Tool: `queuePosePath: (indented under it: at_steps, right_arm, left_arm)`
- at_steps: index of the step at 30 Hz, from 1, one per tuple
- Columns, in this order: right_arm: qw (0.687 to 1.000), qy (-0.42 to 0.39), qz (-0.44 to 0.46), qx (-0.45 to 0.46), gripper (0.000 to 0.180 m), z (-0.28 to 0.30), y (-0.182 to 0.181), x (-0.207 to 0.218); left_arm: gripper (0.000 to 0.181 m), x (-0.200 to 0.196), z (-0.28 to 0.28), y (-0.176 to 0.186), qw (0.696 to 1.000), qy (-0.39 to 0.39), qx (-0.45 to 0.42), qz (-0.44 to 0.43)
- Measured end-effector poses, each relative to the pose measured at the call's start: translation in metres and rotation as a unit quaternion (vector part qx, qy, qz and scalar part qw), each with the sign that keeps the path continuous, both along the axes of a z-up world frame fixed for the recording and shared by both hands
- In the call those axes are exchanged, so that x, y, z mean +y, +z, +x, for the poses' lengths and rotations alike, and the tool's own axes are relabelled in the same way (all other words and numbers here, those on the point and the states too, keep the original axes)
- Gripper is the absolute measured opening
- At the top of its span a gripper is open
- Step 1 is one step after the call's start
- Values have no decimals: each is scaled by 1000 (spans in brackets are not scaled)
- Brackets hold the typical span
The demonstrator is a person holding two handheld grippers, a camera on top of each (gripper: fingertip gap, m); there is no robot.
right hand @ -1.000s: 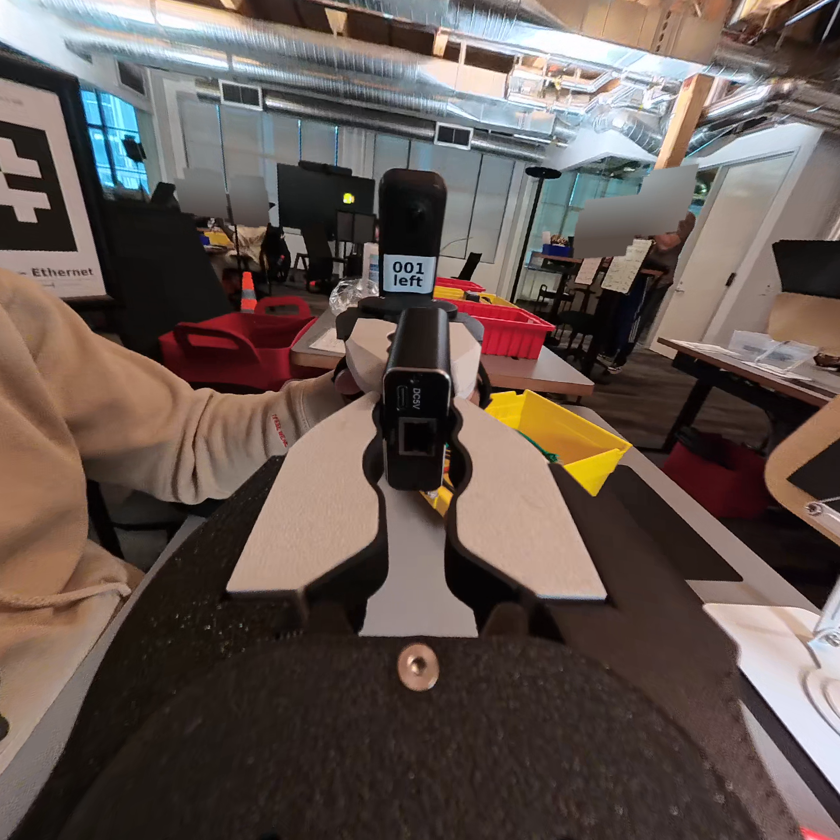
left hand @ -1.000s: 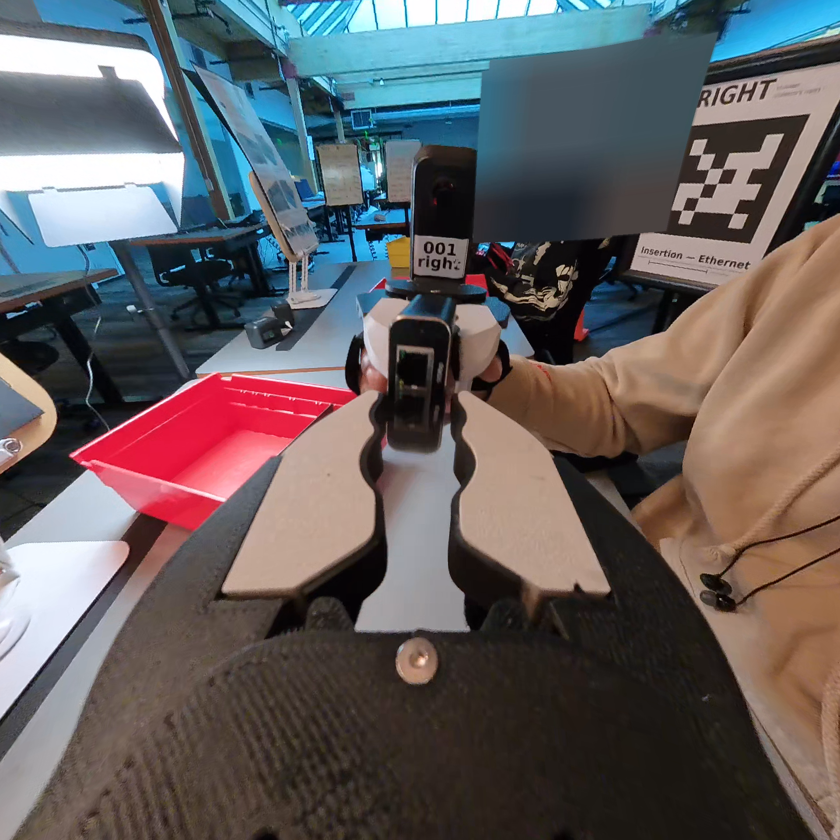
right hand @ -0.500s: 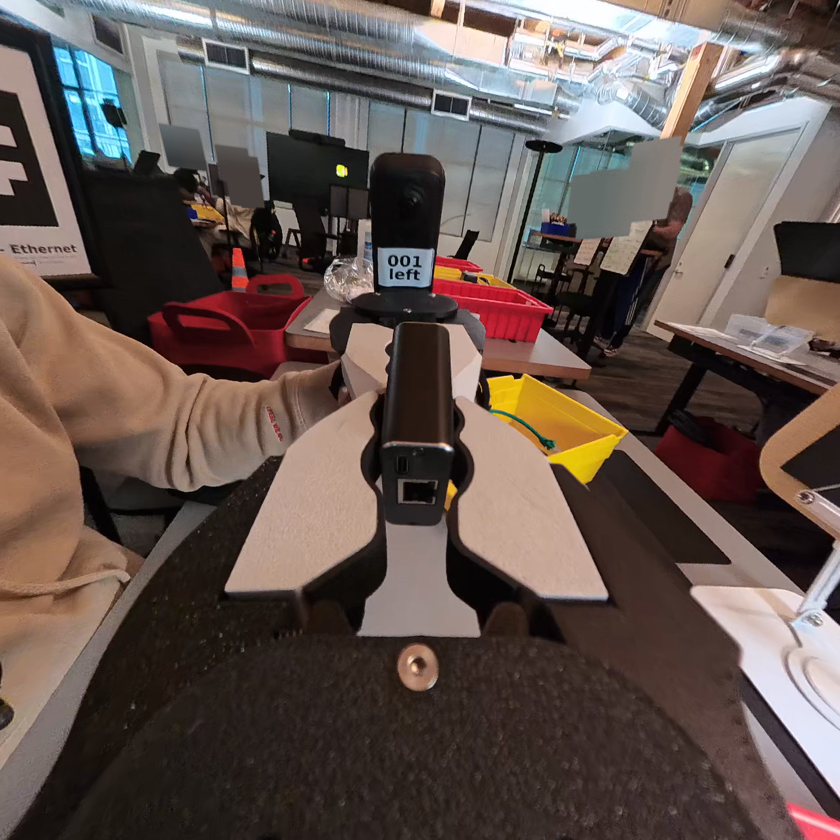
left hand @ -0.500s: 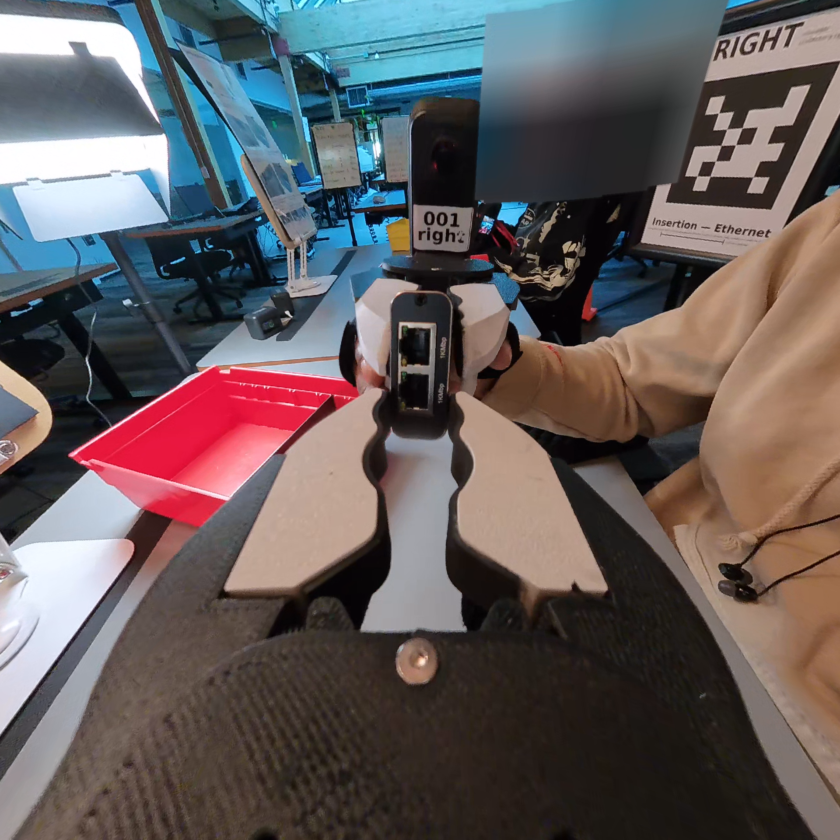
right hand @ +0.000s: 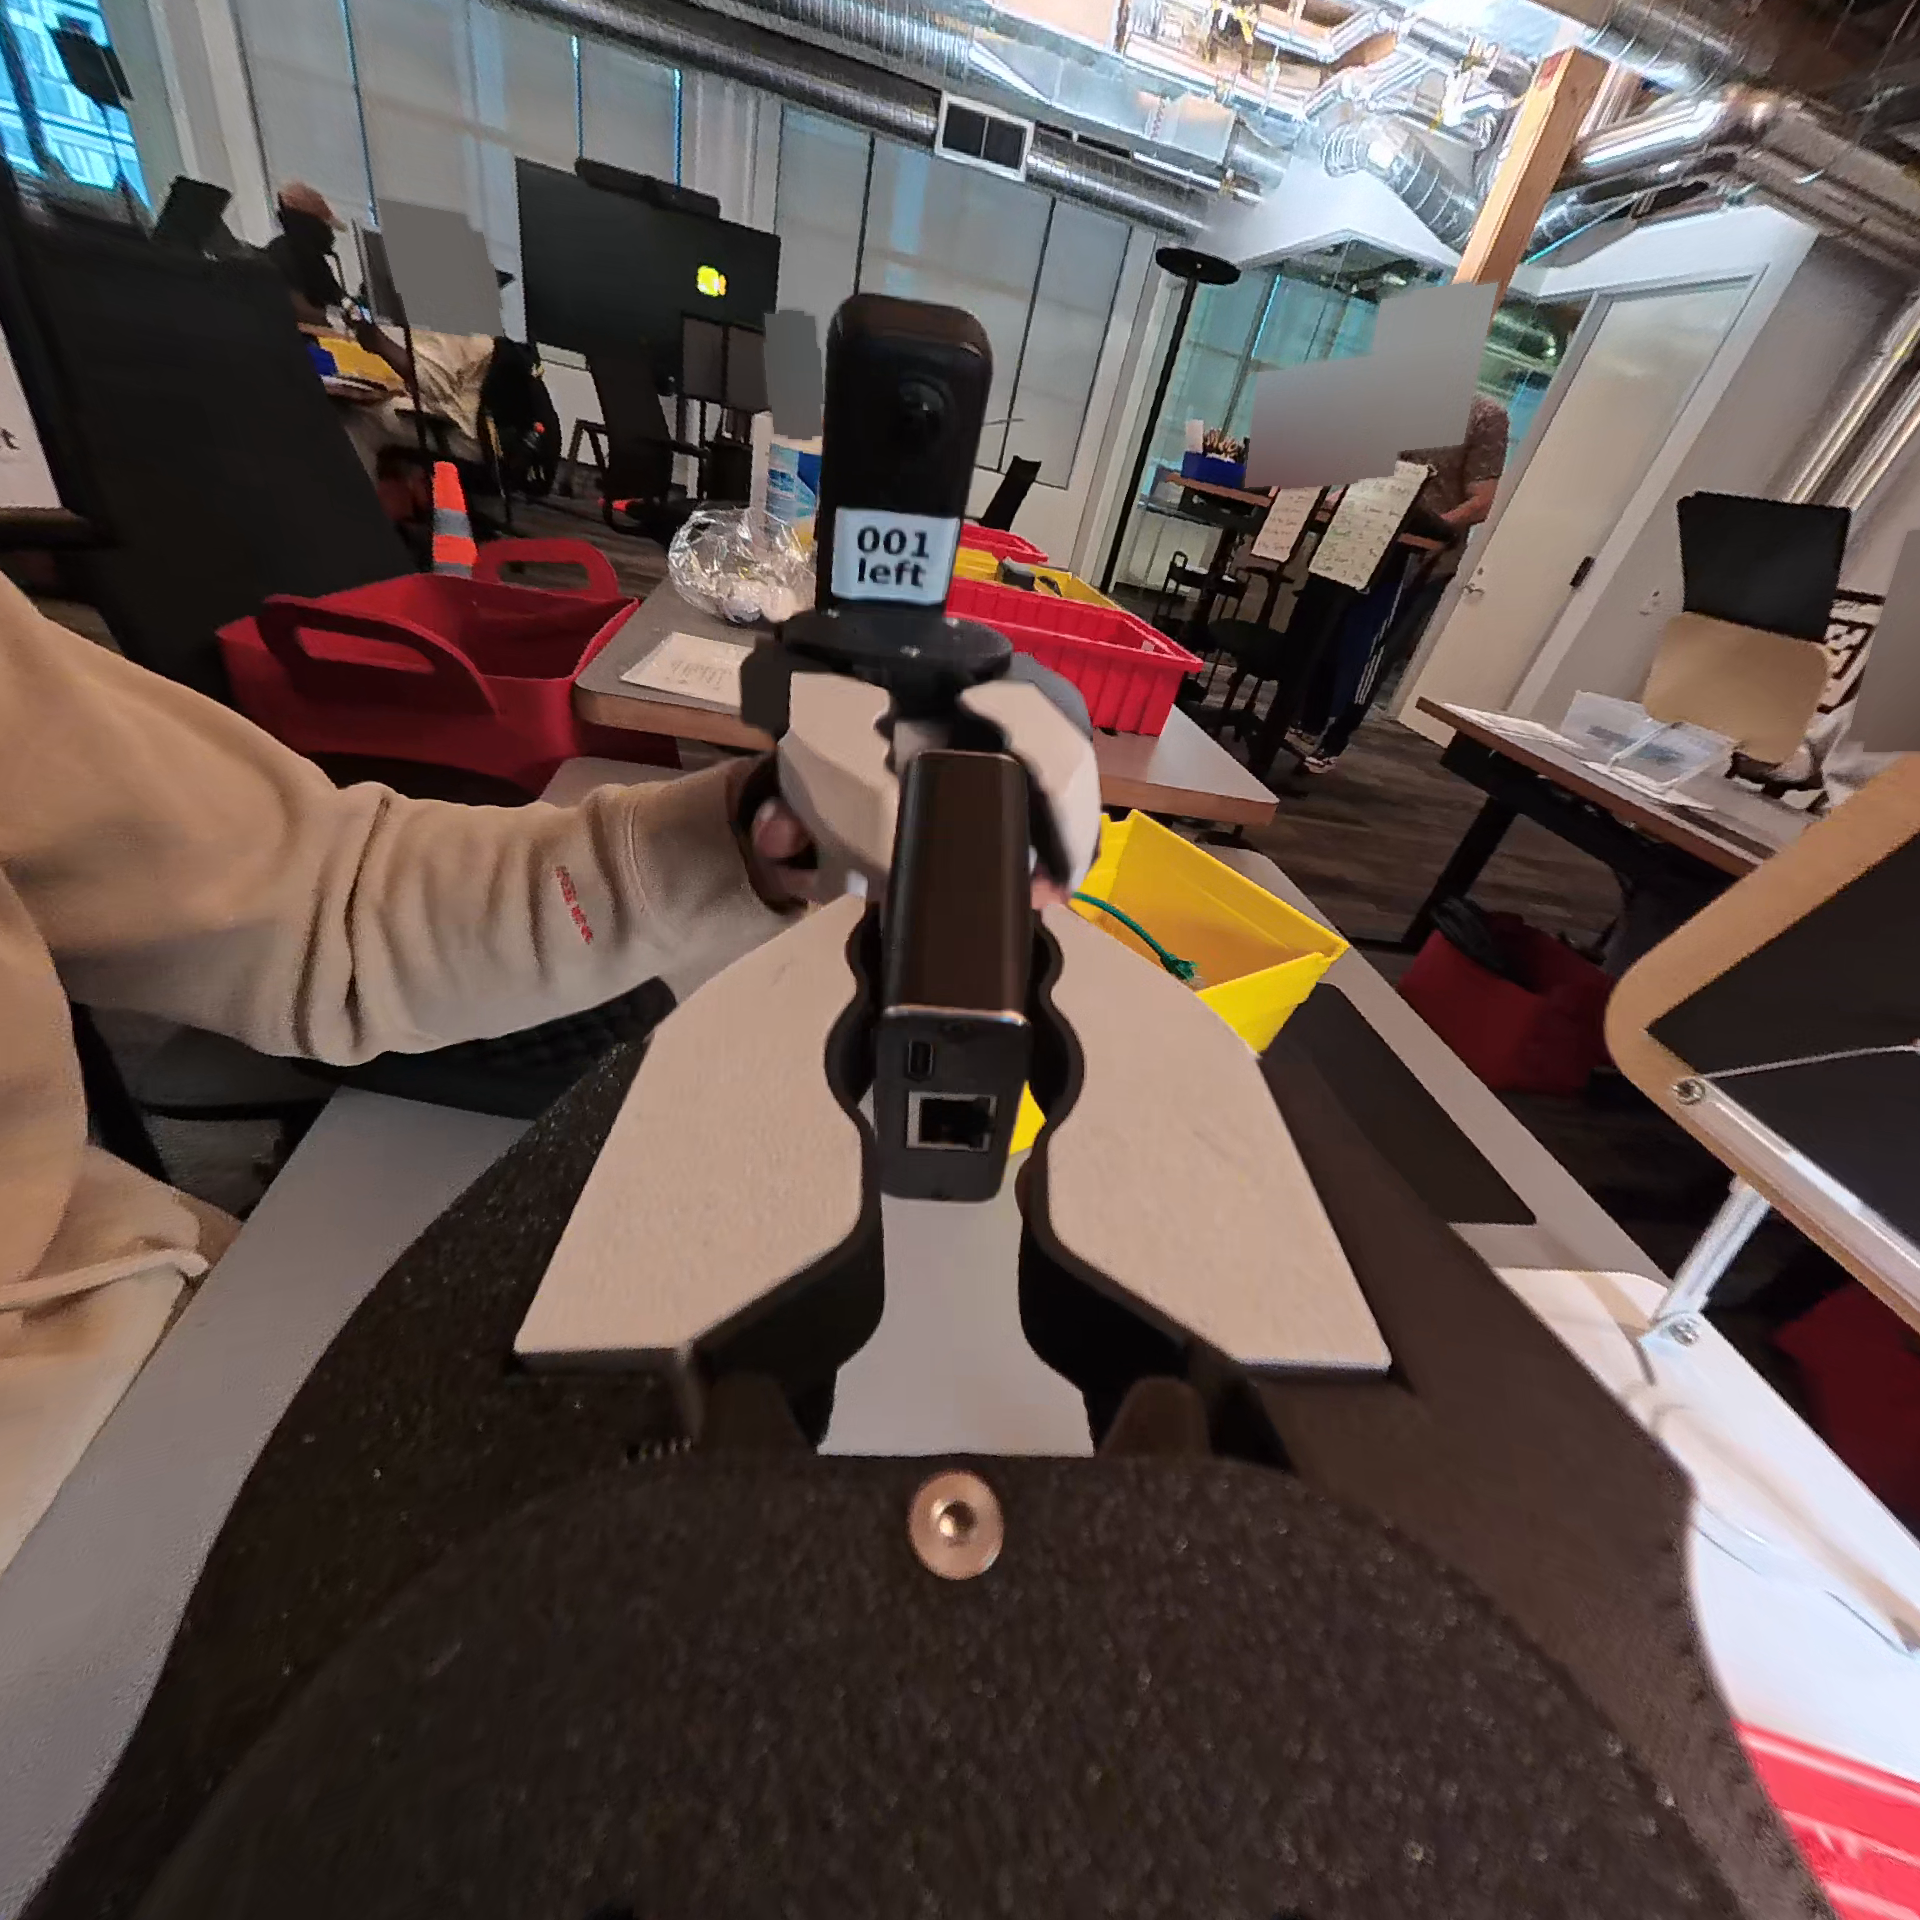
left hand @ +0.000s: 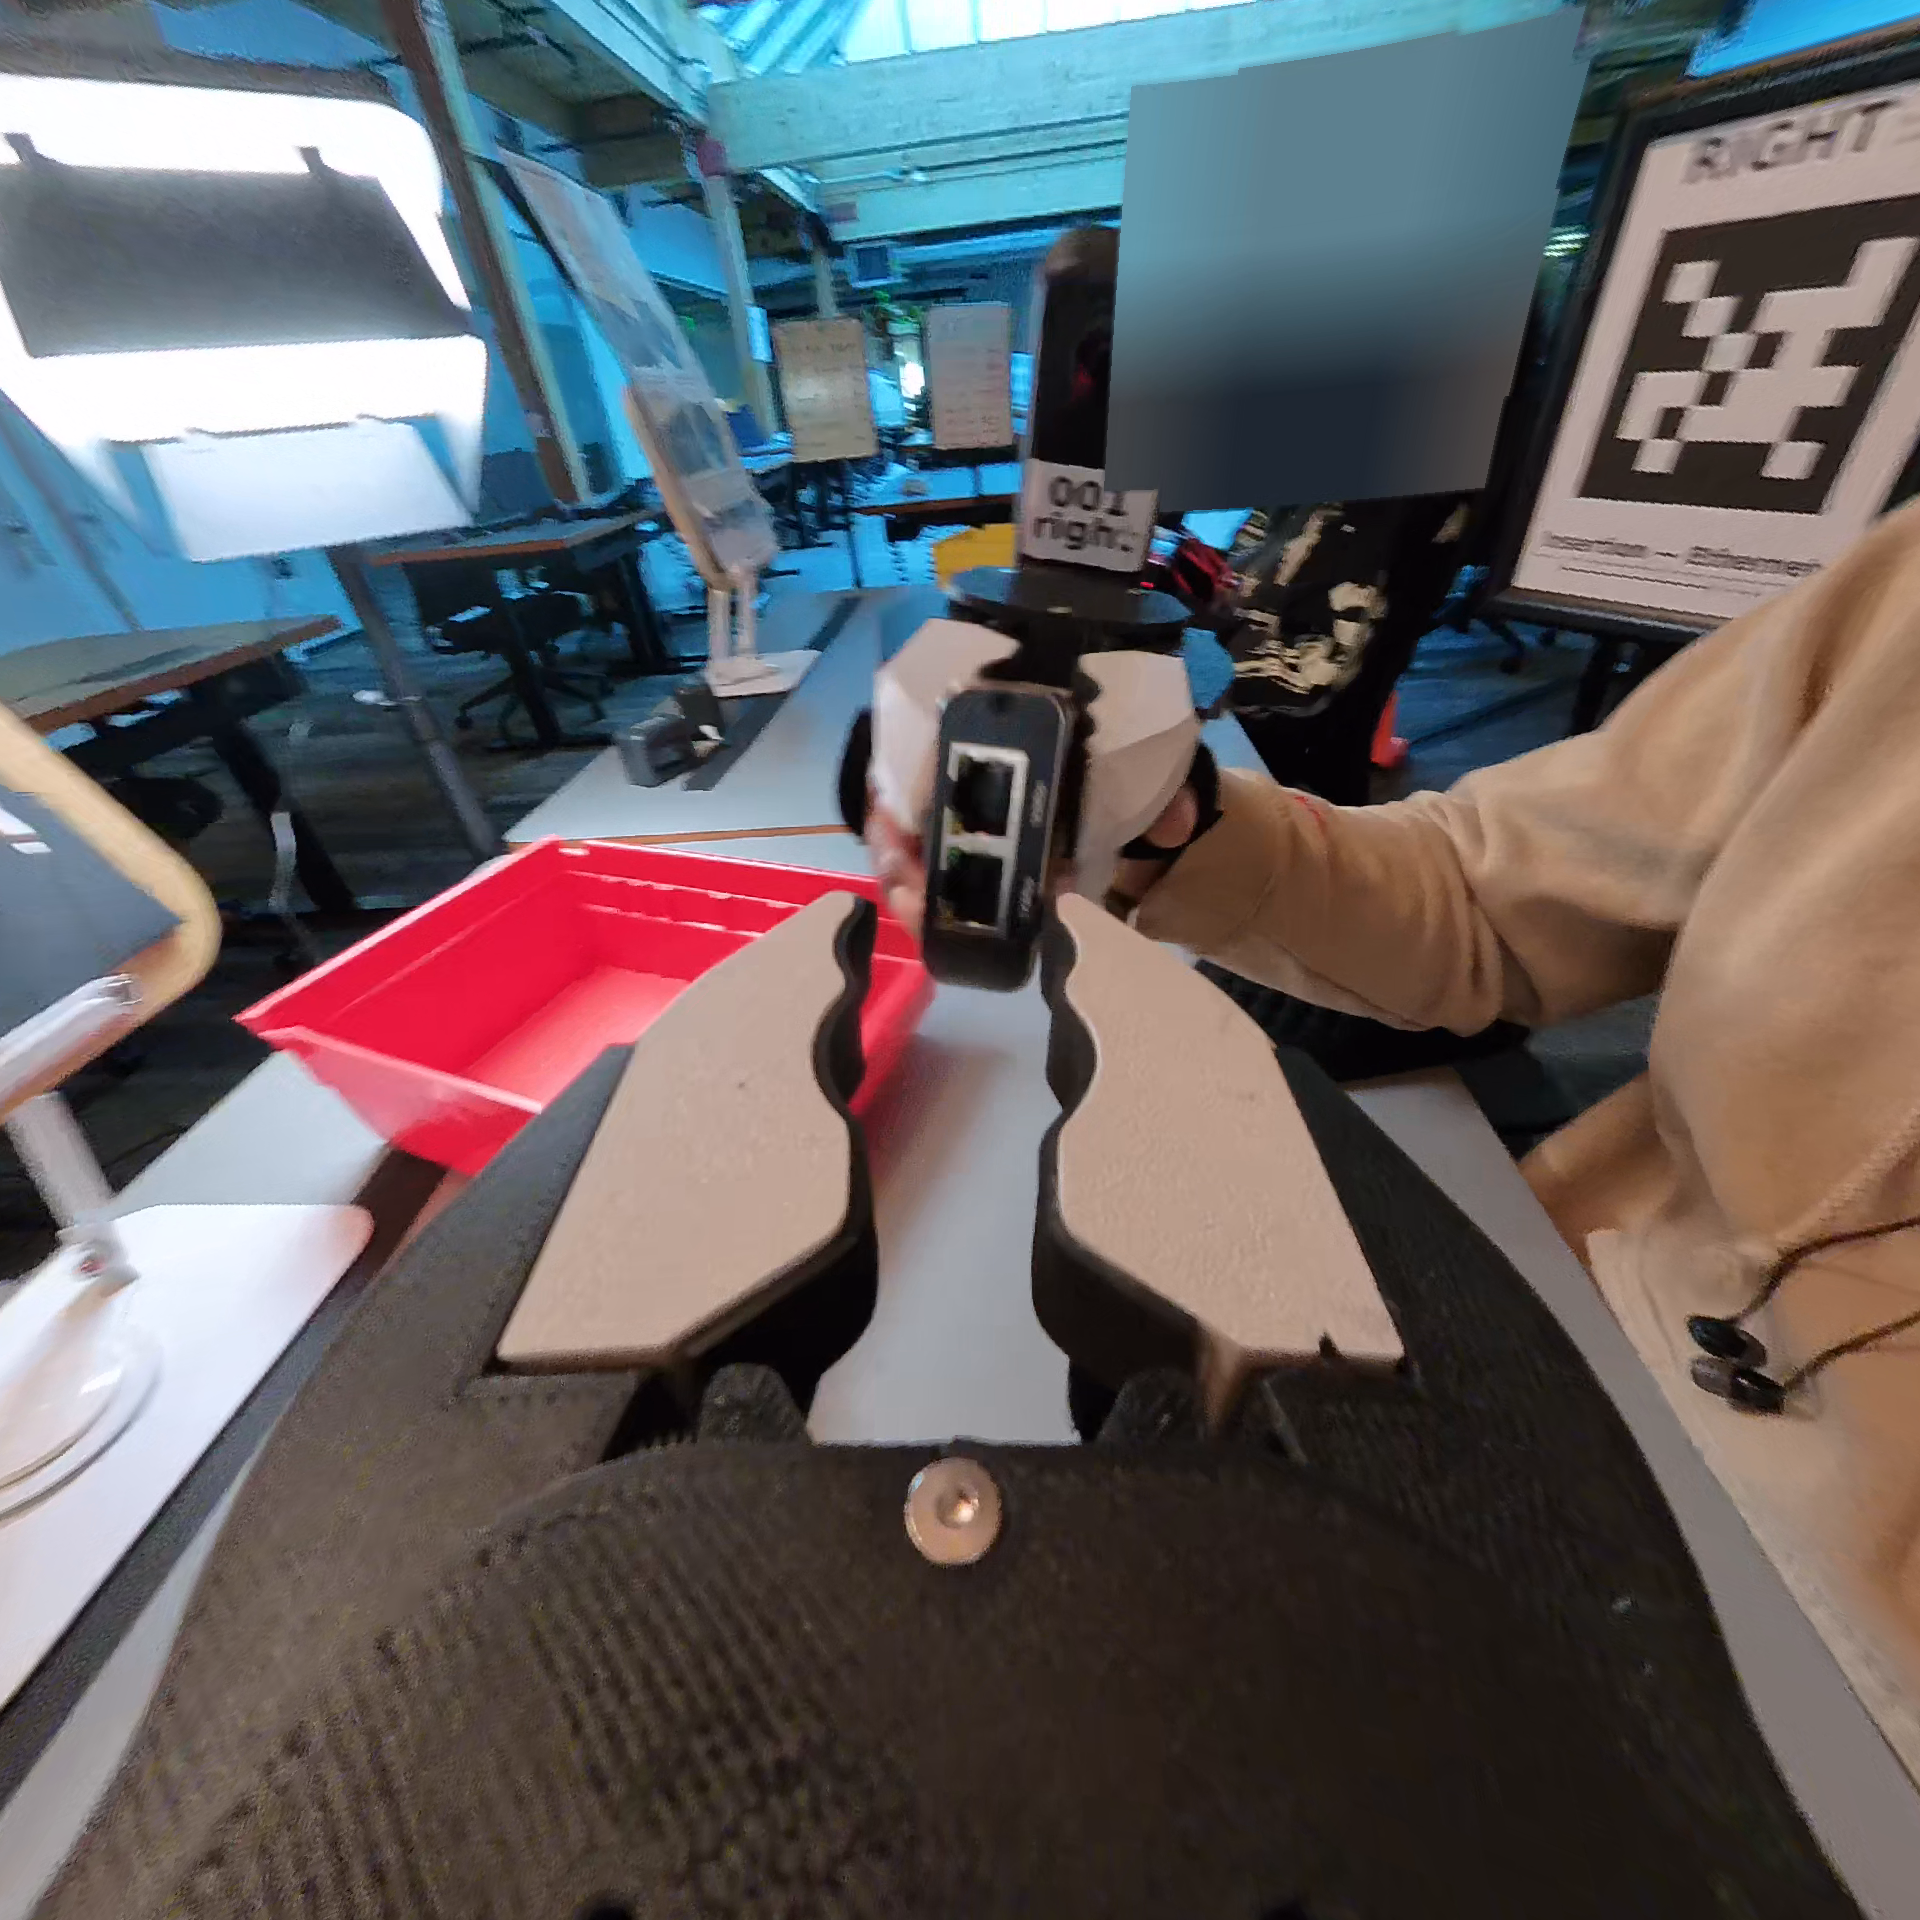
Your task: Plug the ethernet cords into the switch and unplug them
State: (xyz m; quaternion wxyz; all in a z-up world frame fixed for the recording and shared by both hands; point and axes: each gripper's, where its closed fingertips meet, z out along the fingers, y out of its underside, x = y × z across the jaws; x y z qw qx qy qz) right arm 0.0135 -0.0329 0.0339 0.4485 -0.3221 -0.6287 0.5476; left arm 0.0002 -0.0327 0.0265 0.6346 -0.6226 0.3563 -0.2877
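The black switch (left hand: 987, 842) is held in the air between my two facing grippers. In the left wrist view its end with two ports faces me, just past my left gripper (left hand: 956, 914), whose jaws stand apart and clear of its sides. My right gripper (right hand: 956, 914) is shut on the switch (right hand: 951, 987), and the end with a single port (right hand: 948, 1122) faces that camera. The right gripper's white body (left hand: 1132, 727) shows behind the switch, and the left gripper's body (right hand: 831, 769) shows beyond it. A green ethernet cord (right hand: 1143, 935) lies in a yellow bin (right hand: 1247, 925).
A red tray (left hand: 520, 987) sits on the grey table (left hand: 935, 1299) to the left of my left gripper. A white stand base (left hand: 208, 1351) lies at the table's left edge. A person's beige sleeve (left hand: 1558, 883) reaches in from the right. Both grippers' tips are close together, under 4 cm apart.
My left gripper's jaws have opened and let go of the switch. The switch now sits deeper between the right gripper's fingers. Both views have shifted slightly.
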Motion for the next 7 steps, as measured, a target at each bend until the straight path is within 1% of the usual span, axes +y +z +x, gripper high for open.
queuePosePath:
  at_steps: [1,3,5,7]
  right_arm:
    - [1000,-4,1,1,26,3,3,4]
    - [1000,-24,3,12,25,12,11,17]
    - [999,-40,5,19,25,22,17,30]
    - [998,-56,7,30,25,31,24,42]
  left_arm:
    - [36,3,-13,4,1000,26,0,4]
    - [37,13,-57,7,992,123,25,10]
    - [37,17,-113,5,973,226,47,0]
    - [37,13,-173,-5,944,322,57,-40]
